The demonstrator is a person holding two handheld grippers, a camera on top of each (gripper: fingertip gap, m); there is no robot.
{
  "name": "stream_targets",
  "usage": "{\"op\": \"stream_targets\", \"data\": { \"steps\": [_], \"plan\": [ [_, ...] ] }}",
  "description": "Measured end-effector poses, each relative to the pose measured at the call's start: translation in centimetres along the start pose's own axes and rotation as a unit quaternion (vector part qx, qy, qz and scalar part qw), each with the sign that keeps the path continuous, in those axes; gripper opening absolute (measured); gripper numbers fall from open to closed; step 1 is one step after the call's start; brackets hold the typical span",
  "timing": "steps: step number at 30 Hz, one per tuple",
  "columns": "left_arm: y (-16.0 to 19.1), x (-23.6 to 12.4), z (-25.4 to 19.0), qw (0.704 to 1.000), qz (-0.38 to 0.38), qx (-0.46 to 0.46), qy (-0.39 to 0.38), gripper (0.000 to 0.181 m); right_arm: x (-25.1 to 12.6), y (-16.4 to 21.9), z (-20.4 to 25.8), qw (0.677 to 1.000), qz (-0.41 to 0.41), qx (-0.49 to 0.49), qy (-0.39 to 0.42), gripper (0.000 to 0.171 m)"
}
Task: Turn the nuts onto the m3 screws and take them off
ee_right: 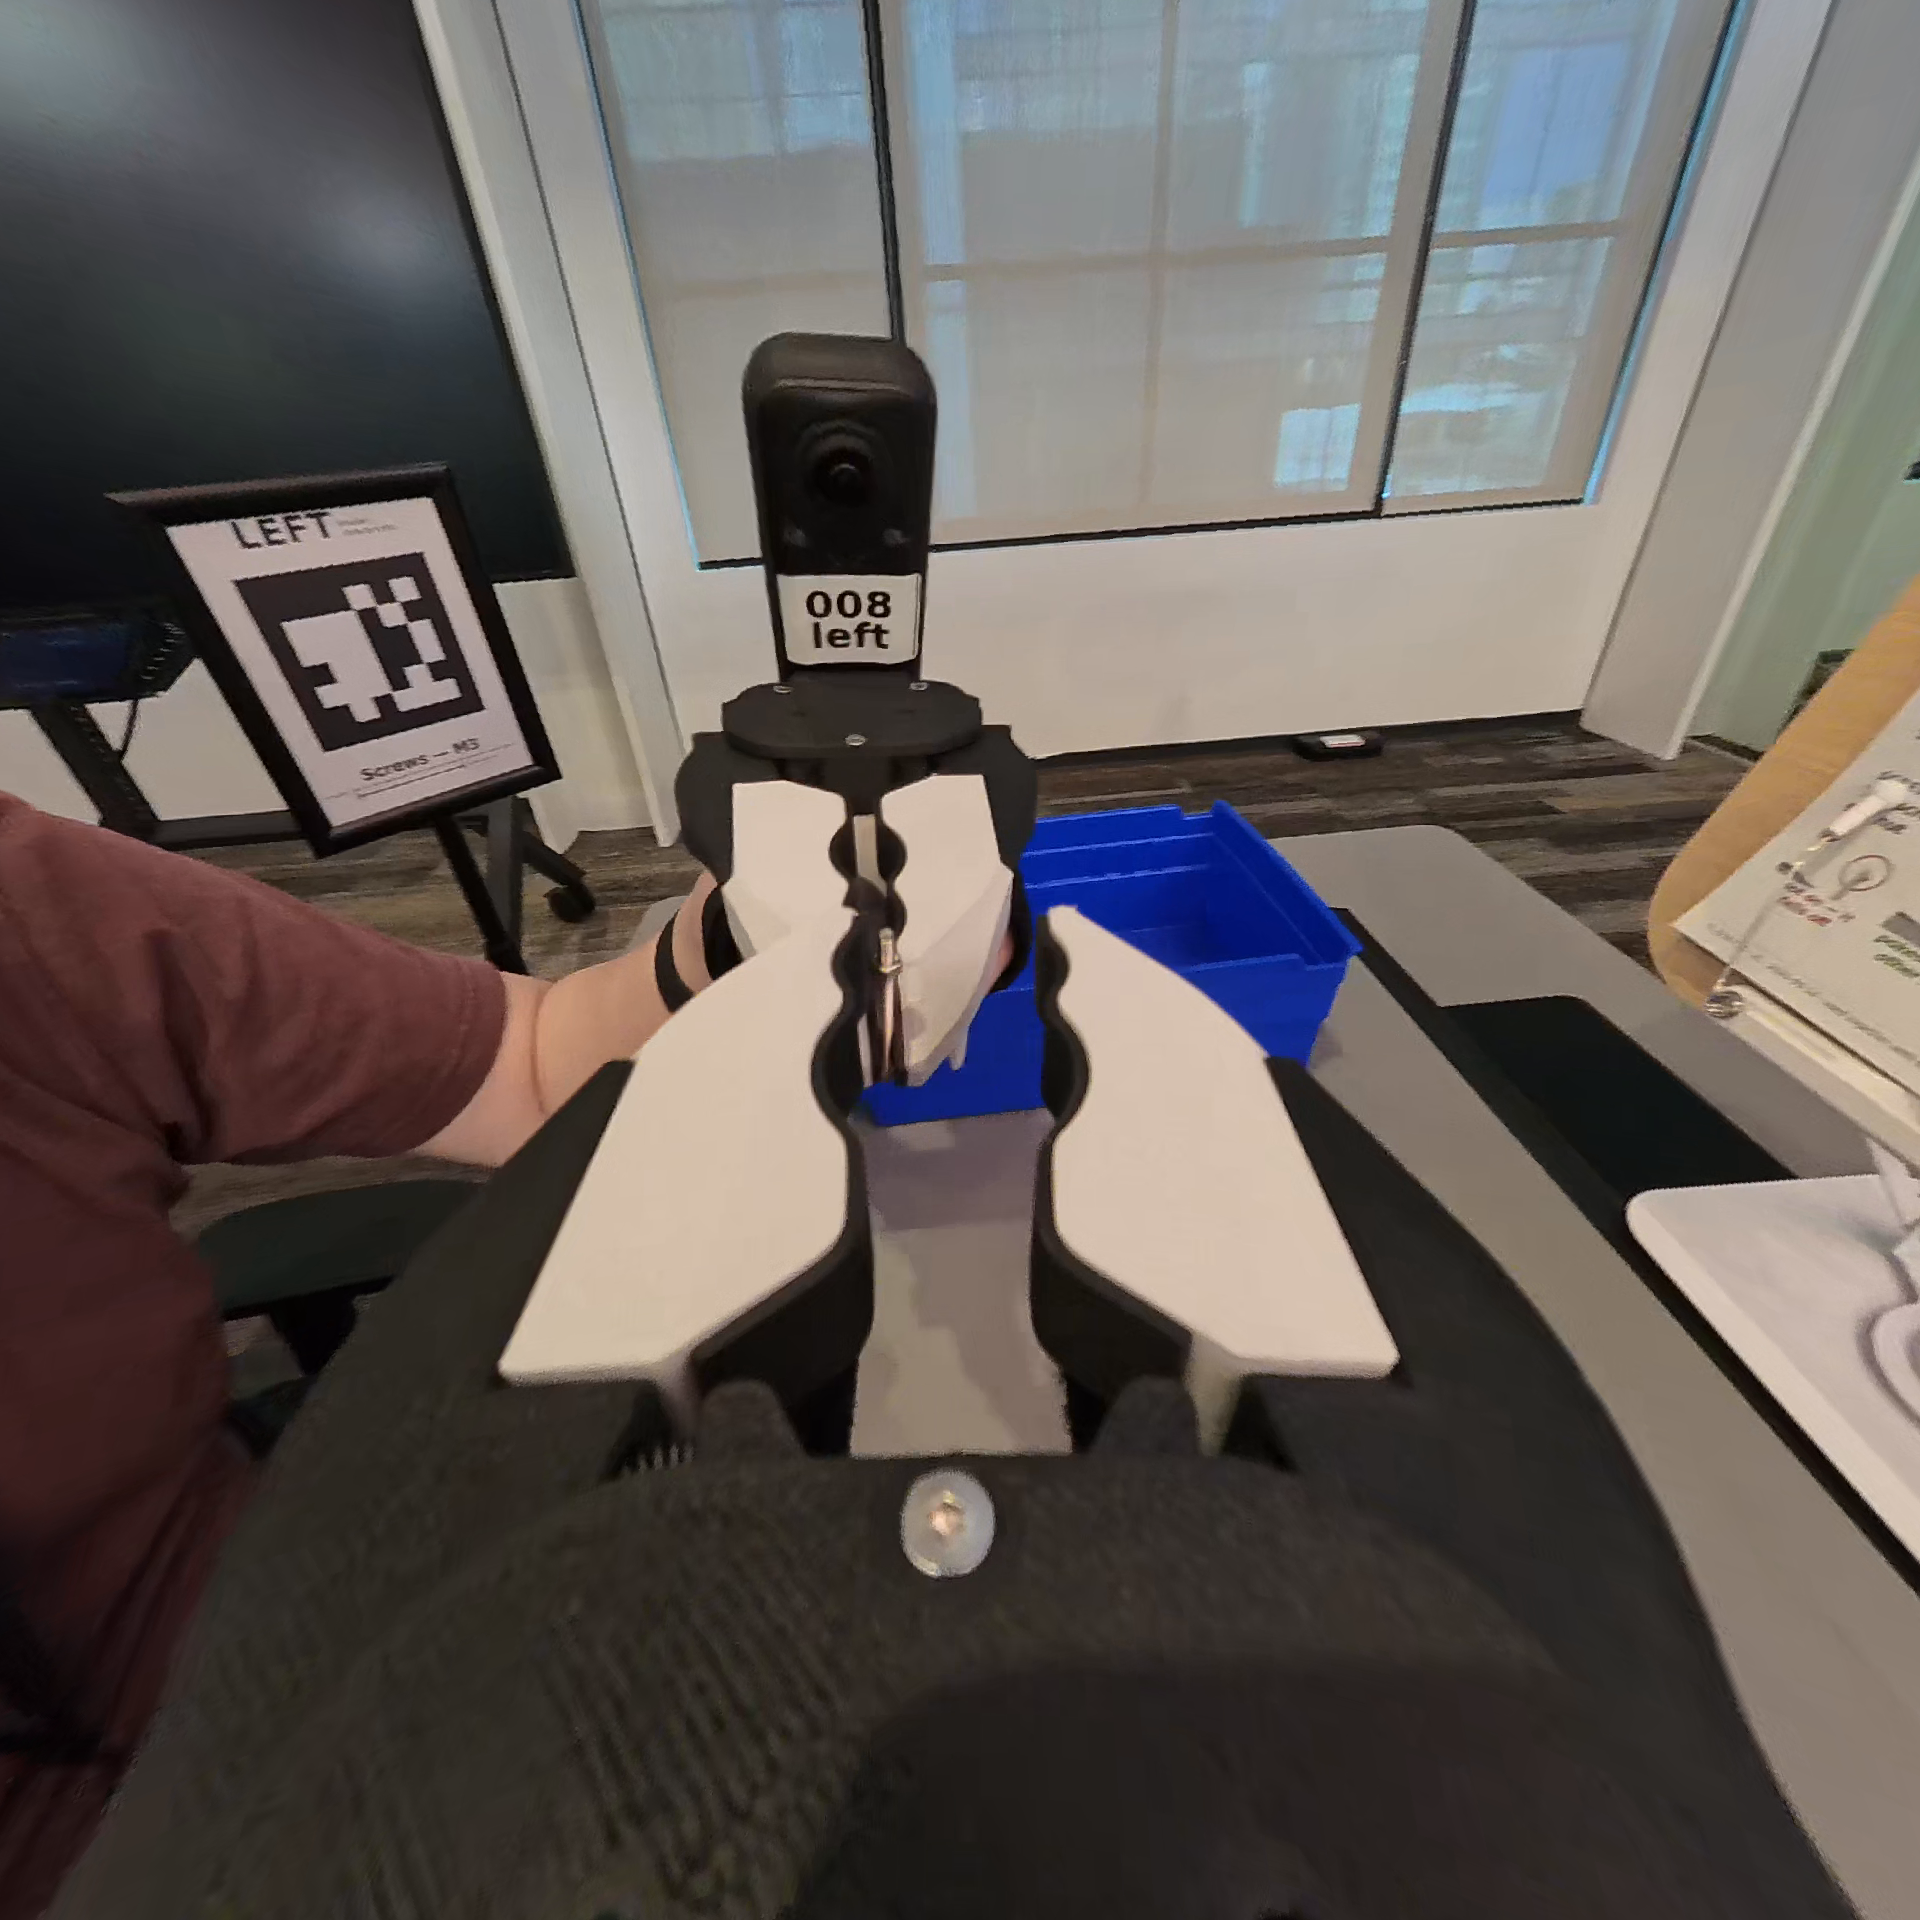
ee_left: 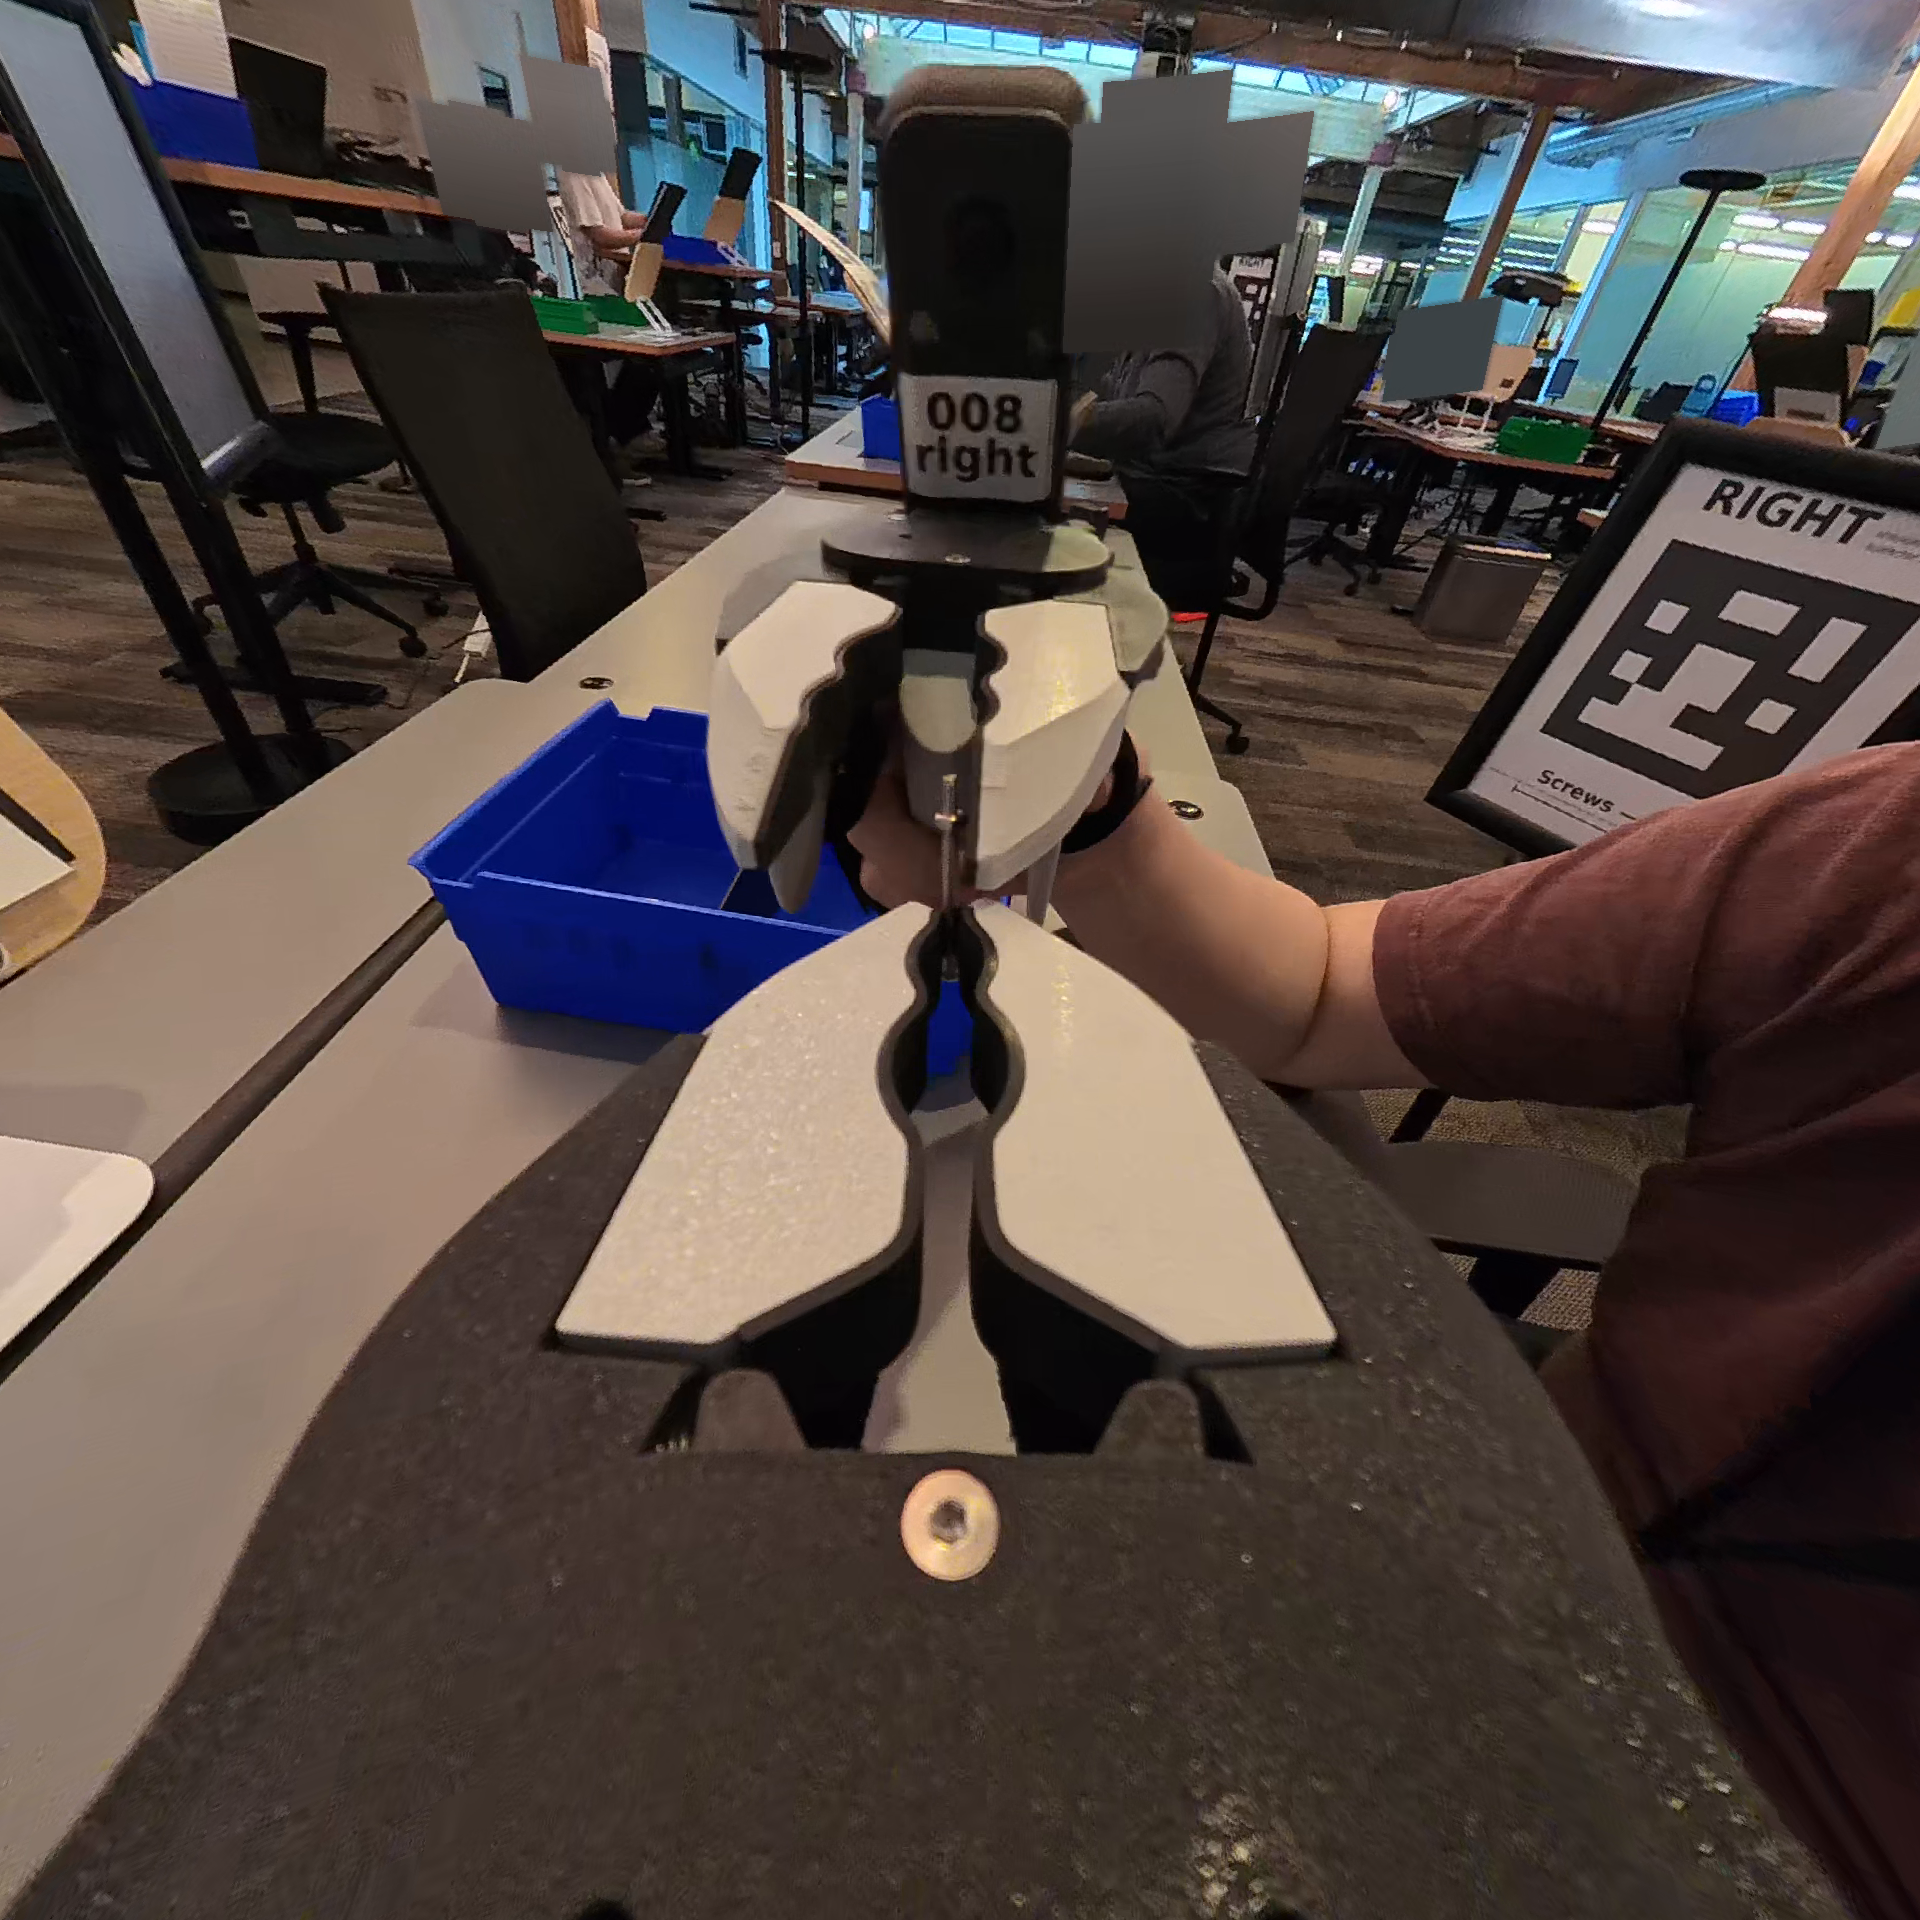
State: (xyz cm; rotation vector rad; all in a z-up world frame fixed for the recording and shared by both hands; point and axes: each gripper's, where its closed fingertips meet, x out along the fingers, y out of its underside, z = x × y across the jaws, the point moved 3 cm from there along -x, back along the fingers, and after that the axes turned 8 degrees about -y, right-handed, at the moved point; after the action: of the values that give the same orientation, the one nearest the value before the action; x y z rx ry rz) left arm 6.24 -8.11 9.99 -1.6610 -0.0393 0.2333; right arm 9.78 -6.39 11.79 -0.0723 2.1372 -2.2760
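Left gripper [ee_left: 951,935] pinches screw [ee_left: 948,831]; right gripper [ee_right: 940,997] gapes

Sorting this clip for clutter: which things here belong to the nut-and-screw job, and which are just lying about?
In the job: left gripper, shut on the screw; right gripper, open; blue bin.
Lying about: framed sign; office chair; printed sheet.

Grey table [ee_left: 260,935], black chairs [ee_left: 488,468] — tall windows [ee_right: 1143,260], wood-plank floor [ee_right: 1351,779].
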Motion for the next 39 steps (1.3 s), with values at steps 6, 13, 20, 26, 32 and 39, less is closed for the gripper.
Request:
{"op": "stream_targets", "data": {
  "steps": [6, 13, 20, 26, 32, 39],
  "plan": [
    [-0.9, -1.0, 0.3, 0.999, -0.027, -0.030, 0.016, 0.002, -1.2, -0.5, -0.3, 1.000, -0.016, 0.013, -0.012, 0.028],
    [-0.5, -0.5, 0.0, 0.999, -0.018, -0.020, 0.018, 0.002, -0.1, -0.2, 0.2, 1.000, -0.009, 0.000, -0.014, 0.029],
    [-0.8, -0.8, 0.1, 0.999, -0.027, -0.025, 0.018, 0.002, -0.1, -0.4, 1.1, 0.999, -0.017, -0.008, -0.051, 0.003],
    [-0.5, -0.6, 0.1, 0.999, -0.017, -0.024, 0.018, 0.002, 0.0, -0.2, 1.0, 0.999, -0.005, -0.004, -0.049, 0.003],
    [-0.3, -0.3, 0.0, 1.000, -0.011, -0.019, 0.016, 0.002, -0.2, -0.5, 1.0, 0.999, -0.015, -0.004, -0.049, 0.017],
    [-0.3, 0.0, -0.4, 0.999, -0.016, -0.014, 0.026, 0.002, 0.1, -0.1, 0.7, 0.999, -0.007, -0.001, -0.040, 0.021]
  ]
}}
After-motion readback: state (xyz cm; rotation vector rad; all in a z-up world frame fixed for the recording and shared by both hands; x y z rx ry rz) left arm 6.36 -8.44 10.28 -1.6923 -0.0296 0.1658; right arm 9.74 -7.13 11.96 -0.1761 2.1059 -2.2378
